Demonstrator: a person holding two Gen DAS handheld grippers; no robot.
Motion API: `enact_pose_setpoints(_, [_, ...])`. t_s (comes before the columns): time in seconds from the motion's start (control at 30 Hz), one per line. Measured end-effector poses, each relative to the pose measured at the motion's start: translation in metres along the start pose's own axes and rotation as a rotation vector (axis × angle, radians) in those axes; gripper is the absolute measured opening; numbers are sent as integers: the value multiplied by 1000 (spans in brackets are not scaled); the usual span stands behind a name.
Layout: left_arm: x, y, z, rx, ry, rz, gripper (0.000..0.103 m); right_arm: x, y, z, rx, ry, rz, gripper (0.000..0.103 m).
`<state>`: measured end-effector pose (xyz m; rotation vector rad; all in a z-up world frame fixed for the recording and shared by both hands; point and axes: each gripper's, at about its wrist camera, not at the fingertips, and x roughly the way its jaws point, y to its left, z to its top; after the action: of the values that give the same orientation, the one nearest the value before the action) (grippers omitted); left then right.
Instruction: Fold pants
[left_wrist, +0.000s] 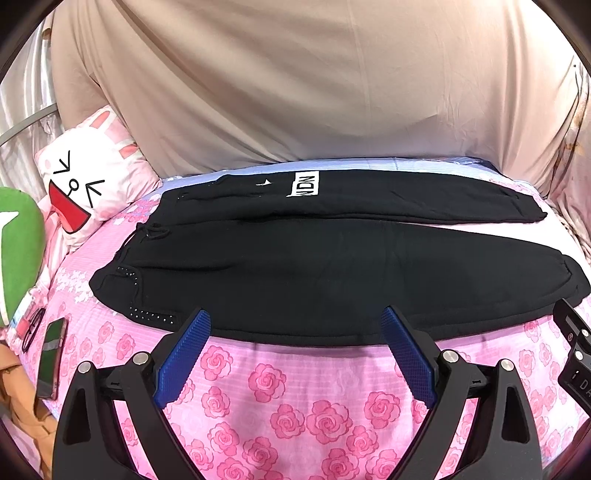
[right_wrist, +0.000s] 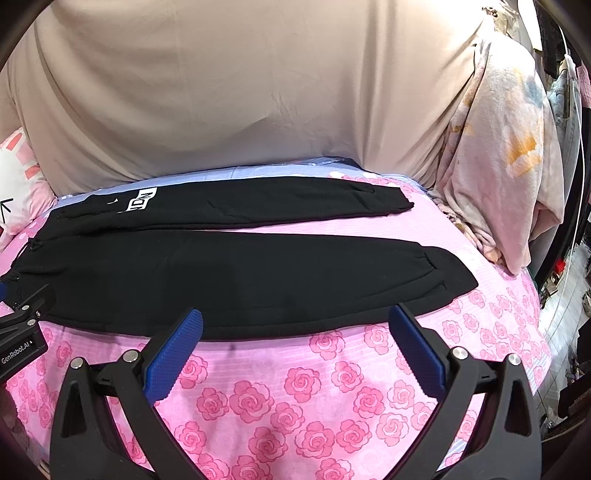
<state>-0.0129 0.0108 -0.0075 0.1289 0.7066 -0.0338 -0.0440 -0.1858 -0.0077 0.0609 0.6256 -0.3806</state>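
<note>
Right now, from the left wrist view, we see the black pants spread flat across the bed, waistband towards the left by the rabbit pillow, the two legs running right and lying side by side with a thin strip of sheet showing between the cuffs. Our left gripper hovers at the near edge of the nearer leg, its blue pads spread wide and holding nothing. A phone lies at the bed's left edge, well apart from the work.

From the right wrist view, the right gripper likewise stands open over the near hem line, further towards the cuff end. We judge both are set along the same long edge so that the near leg can be lifted evenly and laid over the far one. Whether the pads already touch cloth we cannot quite tell, as the fisheye flattens that gap.
</note>
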Motion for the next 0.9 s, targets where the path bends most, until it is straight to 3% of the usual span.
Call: enact_pose_setpoints(0.9, [6,-3,-3,9,14,6,91,7,1,-2,1,18,-5,98])
